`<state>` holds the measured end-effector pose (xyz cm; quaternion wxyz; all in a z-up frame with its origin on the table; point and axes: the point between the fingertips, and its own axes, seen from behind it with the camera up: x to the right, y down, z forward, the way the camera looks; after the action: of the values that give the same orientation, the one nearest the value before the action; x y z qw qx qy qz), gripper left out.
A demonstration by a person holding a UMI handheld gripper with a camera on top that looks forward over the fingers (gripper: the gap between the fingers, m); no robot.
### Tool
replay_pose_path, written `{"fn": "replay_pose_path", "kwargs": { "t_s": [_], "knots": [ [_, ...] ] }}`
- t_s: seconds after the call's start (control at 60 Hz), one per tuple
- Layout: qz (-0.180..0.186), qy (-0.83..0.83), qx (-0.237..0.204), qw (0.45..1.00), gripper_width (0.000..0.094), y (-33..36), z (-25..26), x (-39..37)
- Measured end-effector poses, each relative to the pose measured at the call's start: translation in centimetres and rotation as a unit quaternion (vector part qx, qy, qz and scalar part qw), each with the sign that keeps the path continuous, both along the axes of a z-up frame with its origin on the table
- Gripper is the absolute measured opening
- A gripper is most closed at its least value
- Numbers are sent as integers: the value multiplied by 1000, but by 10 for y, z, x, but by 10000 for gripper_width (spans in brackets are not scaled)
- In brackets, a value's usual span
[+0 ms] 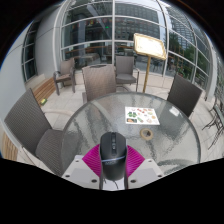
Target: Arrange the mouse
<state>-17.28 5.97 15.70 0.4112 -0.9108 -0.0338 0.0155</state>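
Observation:
A black computer mouse (111, 155) with a grey scroll wheel sits between my two fingers, its nose pointing away from me. The magenta pads (92, 160) press against both of its sides, so my gripper (111, 163) is shut on the mouse. I hold it over the near part of a round glass table (150, 130). The mouse's rear end is hidden between the fingers.
A small card with coloured stickers (140, 115) lies on the glass beyond the mouse. Grey chairs (98, 82) stand around the table. A wooden lectern stand (149, 47) and a glass building front are further back.

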Motion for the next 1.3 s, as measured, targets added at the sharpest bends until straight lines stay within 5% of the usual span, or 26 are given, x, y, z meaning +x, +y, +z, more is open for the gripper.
{"fn": "replay_pose_path", "kwargs": {
  "t_s": [0.133,0.35,0.45,0.633,0.767,1.3],
  "knots": [
    [-9,3,-81,997,278,-36,-98,-18],
    [-20,4,-152,988,282,-70,-181,-29],
    [-21,-12,-132,991,297,-68,-177,-29],
    [-27,-1,-141,990,461,-64,-178,-30],
    [-25,19,-135,990,878,-69,-154,-28],
    [-30,18,20,999,856,-194,35,81]
  ]
}}
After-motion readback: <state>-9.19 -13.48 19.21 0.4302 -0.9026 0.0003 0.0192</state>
